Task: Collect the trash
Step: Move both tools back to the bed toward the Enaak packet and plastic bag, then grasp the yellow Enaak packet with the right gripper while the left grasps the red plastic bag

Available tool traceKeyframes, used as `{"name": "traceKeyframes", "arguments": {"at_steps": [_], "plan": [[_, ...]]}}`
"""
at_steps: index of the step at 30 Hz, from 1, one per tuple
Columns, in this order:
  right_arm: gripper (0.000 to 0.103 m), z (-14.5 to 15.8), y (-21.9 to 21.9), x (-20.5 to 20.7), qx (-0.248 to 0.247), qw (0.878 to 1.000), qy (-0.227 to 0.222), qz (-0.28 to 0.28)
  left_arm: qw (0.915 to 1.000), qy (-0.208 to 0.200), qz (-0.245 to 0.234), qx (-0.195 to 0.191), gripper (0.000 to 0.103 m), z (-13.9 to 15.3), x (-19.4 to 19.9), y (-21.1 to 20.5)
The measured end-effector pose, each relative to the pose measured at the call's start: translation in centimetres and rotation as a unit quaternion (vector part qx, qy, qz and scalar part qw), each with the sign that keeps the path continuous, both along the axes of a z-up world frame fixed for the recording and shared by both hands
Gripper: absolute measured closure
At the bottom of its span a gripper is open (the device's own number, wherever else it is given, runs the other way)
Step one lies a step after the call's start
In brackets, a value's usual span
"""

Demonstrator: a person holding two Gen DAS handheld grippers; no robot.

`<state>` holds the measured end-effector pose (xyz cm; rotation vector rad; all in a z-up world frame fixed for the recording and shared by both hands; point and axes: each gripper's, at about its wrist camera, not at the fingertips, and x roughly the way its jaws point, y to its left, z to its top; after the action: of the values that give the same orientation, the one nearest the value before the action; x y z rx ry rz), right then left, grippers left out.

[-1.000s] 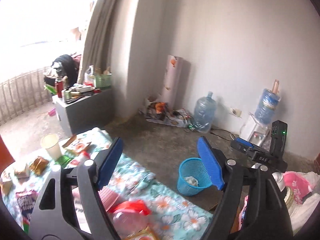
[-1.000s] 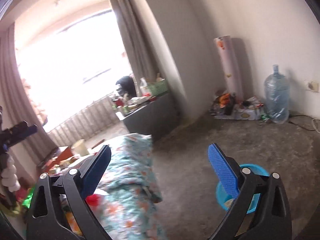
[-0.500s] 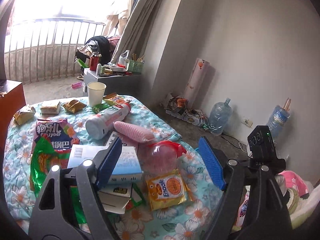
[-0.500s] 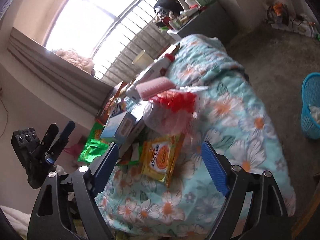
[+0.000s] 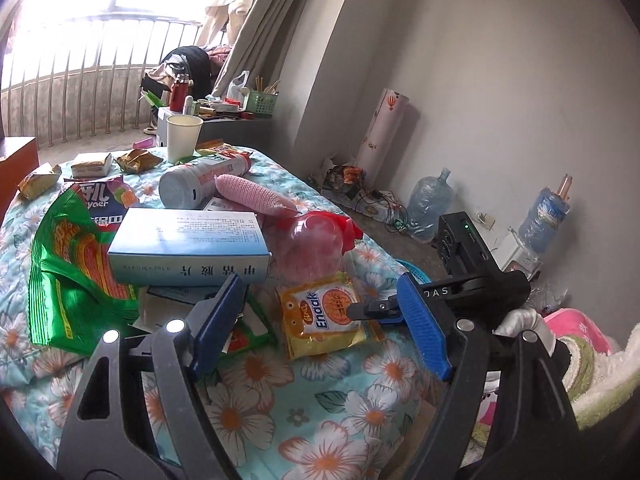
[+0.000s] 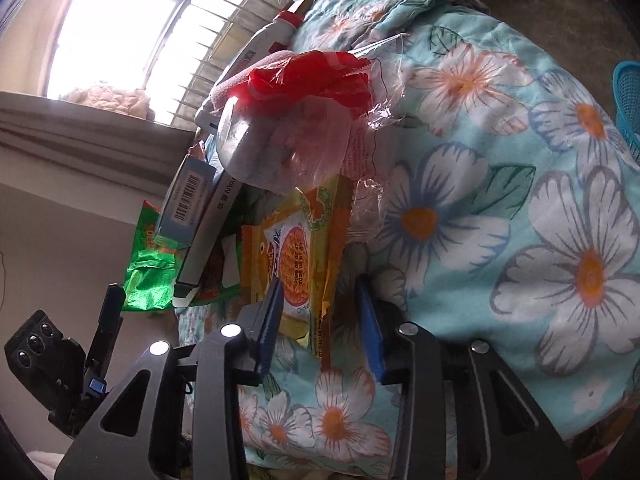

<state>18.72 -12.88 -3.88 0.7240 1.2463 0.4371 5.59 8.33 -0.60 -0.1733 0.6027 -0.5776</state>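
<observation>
The right gripper [image 6: 320,312] has just been closing its blue jaws, and the near edge of the yellow-and-orange snack packet [image 6: 296,248] sits between them; whether the pads actually press the foil cannot be told, since the packet's near end is hidden behind the fingers. The left gripper [image 5: 320,328] stands spread wide with nothing between its jaws, just short of the same packet [image 5: 324,316], which lies flat on the flowered turquoise quilt [image 5: 340,412] and reads "Enaak". Just beyond lie a crumpled clear plastic bag with a red top [image 5: 316,240] and a pale blue cardboard box [image 5: 188,244] printed with Chinese characters too small to read. At the left, a green foil wrapper [image 5: 68,276] is partly covered by the box. Farther off stands a white paper cup [image 5: 183,138].
</observation>
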Motion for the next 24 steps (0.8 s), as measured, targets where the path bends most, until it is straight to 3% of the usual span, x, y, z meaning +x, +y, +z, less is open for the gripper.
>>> {"name": "traceKeyframes", "arguments": {"at_steps": [1, 11, 17, 21, 24], "plan": [[0.09, -0.2, 0.1, -0.1, 0.002, 1.0, 0.005, 0.003, 1.0, 0.002, 0.0, -0.003, 0.028, -0.1, 0.1, 0.0], [0.093, 0.9, -2.8, -3.3, -0.001, 1.0, 0.001, -0.01, 0.9999, -0.006, -0.011, -0.006, 0.028, 0.6, 1.4, -2.1], [0.093, 2.1, -7.1, -5.2, -0.014, 0.998, -0.021, -0.064, 0.9953, -0.058, -0.027, 0.072, 0.029, 1.5, 2.7, -6.9], [0.093, 2.4, -9.9, -5.8, -0.013, 0.995, -0.035, -0.096, 0.9777, -0.111, -0.045, 0.173, 0.032, 1.4, 3.4, -10.9], [0.093, 2.2, -11.6, -6.0, -0.007, 0.993, -0.04, -0.109, 0.9478, -0.16, -0.067, 0.268, 0.034, 0.3, 3.8, -14.1]]}}
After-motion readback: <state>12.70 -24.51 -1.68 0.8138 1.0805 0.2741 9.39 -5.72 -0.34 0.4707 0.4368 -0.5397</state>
